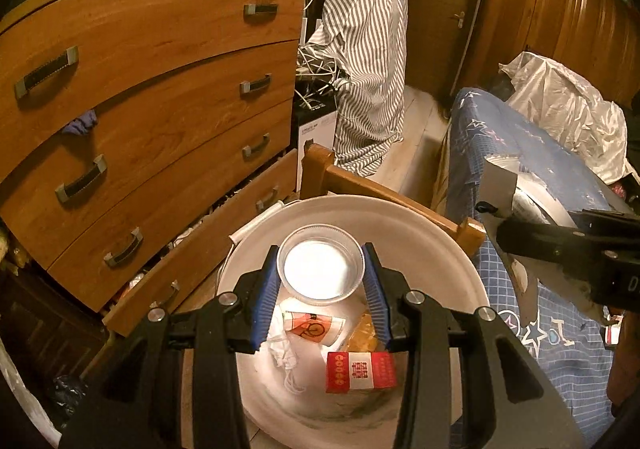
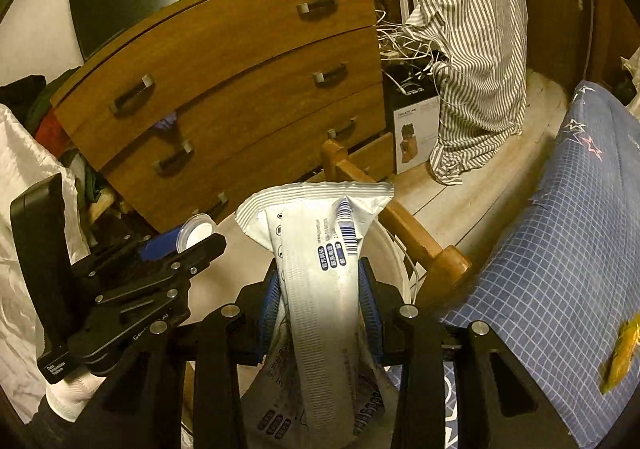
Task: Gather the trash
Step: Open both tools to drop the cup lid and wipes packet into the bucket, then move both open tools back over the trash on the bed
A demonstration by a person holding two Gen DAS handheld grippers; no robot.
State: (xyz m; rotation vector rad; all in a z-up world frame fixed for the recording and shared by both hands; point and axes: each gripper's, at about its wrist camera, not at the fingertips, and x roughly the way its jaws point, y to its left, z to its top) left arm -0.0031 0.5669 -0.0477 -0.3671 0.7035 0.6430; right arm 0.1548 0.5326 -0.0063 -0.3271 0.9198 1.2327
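My left gripper [image 1: 320, 281] pinches a clear round lid [image 1: 320, 263] above the white bin [image 1: 420, 245]; only this view shows the red box [image 1: 360, 372] and paper cup [image 1: 314, 329] inside. My right gripper [image 2: 320, 301] clamps a white wrapper [image 2: 316, 249] over the bin's rim.

Left gripper [image 1: 322, 283] closed on plastic lid [image 1: 320, 264], held above bin [image 1: 432, 249]. In bin, below lid: paper cup [image 1: 314, 329], cigarette box [image 1: 360, 371] right of cup, crumpled tissue [image 1: 282, 349] left of it. Right gripper [image 2: 320, 301] clamped on snack bag [image 2: 320, 249], over bin's right side. Dresser [image 1: 152, 97] behind and left of bin; bed [image 1: 540, 177] right; wooden rail [image 1: 384, 193] between bin and bed.
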